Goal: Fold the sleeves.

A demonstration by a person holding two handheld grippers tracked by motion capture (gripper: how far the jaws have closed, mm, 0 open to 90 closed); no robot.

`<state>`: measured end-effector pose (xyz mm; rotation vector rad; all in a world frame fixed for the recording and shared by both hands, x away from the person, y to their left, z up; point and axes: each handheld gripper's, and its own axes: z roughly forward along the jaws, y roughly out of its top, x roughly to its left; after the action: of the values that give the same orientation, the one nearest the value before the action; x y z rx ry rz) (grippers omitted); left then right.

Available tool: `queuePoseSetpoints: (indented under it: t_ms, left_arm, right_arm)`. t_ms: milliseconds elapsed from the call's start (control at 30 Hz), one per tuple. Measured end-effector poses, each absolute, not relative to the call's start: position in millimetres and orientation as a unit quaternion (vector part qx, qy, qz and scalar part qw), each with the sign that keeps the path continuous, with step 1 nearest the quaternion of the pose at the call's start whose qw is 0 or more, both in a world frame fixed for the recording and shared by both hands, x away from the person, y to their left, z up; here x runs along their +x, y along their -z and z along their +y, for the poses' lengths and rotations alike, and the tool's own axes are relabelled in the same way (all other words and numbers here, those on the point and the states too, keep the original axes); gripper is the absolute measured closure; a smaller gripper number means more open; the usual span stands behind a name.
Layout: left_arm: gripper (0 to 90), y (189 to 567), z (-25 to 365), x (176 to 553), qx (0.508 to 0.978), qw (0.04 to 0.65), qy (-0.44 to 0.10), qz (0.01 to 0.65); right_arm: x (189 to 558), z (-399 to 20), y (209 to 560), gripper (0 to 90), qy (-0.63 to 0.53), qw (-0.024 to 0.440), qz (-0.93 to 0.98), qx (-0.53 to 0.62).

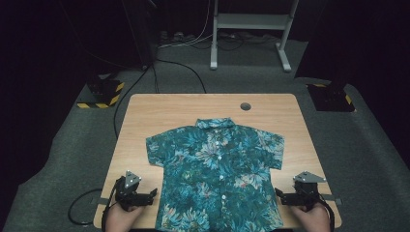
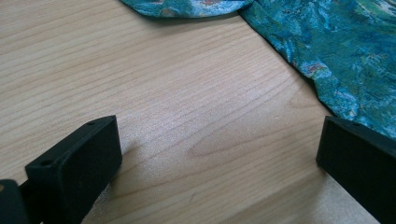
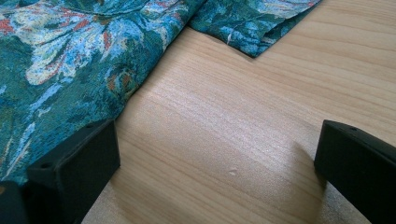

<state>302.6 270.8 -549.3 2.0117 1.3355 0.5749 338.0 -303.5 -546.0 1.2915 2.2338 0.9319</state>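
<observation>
High view first: the wooden table is the biggest thing before me, pale and square-cornered, with a small round grommet hole near its far edge. Spread flat on the table, buttoned and collar pointing away from me, lies the teal floral short-sleeved shirt; it sits in the middle of the table, its hem reaching the near edge and its two sleeves fanned out to either side.

My left gripper rests on the table just beside the shirt's left side seam, near the hem, pointing toward the cloth. In the left gripper view its jaws stand wide apart with only bare wood between them, and the shirt's edge runs just past the right-hand jaw, holding nothing.

My right gripper sits on the table at the shirt's opposite side, likewise pointing at the fabric. In the right gripper view its jaws are spread wide over bare wood; the shirt lies at the left-hand jaw, which may just overlap the cloth, and nothing is gripped.
</observation>
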Motion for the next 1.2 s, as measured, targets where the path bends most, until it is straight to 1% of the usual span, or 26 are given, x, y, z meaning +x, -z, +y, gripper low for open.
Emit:
queuePoseSetpoints:
  t_ms: [700,1067,1200]
  left_arm:
    - [0.4,548,269,306,0.769,0.32,-0.216,0.509]
    - [0.4,544,264,309,0.781,0.299,-0.201,0.509]
    - [0.7,538,265,309,0.78,0.307,-0.209,0.504]
  right_arm:
    - [338,-304,546,0.0,-0.333,0.197,0.798,0.462]
    - [338,-303,546,0.0,-0.333,0.197,0.798,0.462]
    - [338,-303,546,0.0,-0.333,0.197,0.798,0.462]
